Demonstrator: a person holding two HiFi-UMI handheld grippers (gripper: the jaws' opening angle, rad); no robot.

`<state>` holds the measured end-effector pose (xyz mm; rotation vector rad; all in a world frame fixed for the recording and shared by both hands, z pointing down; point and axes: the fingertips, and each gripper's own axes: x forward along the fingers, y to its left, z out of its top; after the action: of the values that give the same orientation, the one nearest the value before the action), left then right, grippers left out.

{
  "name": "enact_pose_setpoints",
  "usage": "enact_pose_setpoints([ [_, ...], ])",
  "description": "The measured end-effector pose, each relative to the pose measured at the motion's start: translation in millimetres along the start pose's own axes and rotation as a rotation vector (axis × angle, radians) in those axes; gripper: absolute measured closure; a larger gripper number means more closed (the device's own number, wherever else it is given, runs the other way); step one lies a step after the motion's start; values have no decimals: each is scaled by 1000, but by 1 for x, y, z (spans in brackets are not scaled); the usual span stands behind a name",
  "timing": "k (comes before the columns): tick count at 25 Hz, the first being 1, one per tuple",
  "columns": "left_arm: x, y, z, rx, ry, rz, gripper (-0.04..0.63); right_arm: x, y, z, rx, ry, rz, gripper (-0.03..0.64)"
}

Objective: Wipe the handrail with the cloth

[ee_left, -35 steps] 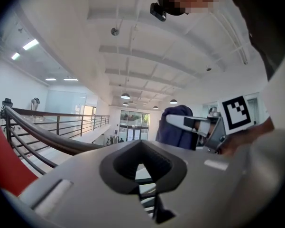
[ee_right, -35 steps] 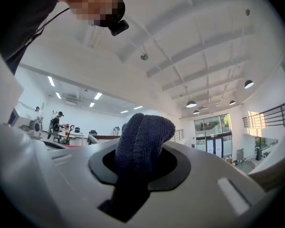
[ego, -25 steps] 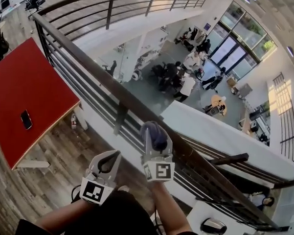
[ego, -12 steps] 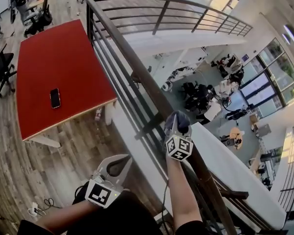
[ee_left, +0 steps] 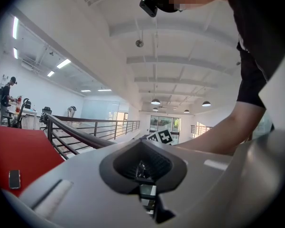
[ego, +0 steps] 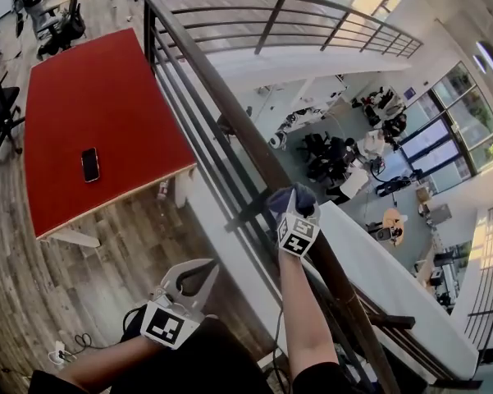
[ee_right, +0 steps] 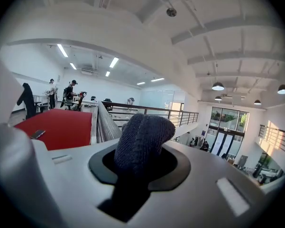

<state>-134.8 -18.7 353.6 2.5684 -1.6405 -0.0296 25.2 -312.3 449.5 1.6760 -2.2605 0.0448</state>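
Right tool (ego: 293, 208) is clenched on a dark blue-grey knitted cloth (ee_right: 143, 139), whose bunched end bulges out past the jaws. In the head view the cloth sits on top of the dark metal handrail (ego: 230, 120), about halfway along the straight run that slants up and away from the person, and the tool's marker cube lies along the handrail just behind it. The right gripper view looks along the handrail, which runs off from just left of the cloth.

Left tool (ego: 198, 271) is held low on the floor side of the handrail, well apart from it and close to the person's body. Its jaws are closed together with nothing between them.

A red rectangular table (ego: 98, 97) stands on the wooden floor on that same side of the handrail, near its far corner. A black phone (ego: 89, 164) lies flat on the table. Beyond the handrail the view drops to a lower hall.
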Motion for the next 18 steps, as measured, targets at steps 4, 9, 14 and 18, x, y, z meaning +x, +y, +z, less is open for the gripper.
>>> enact_pose_setpoints([
  [4,0,-2,0,12,5,-28,597,-6,-1,-8,-86,54,-24,508],
  [9,2,-4,-1,8,8,-61,597,-13,-15,-17,-114,112,-71,508],
  [14,1,-10,0,-17,-3,-95,597,-28,-33,-26,-111,145,-106,508],
  [18,-1,-9,-4,-40,9,-99,597,-41,-35,-28,-139,160,-115,508],
])
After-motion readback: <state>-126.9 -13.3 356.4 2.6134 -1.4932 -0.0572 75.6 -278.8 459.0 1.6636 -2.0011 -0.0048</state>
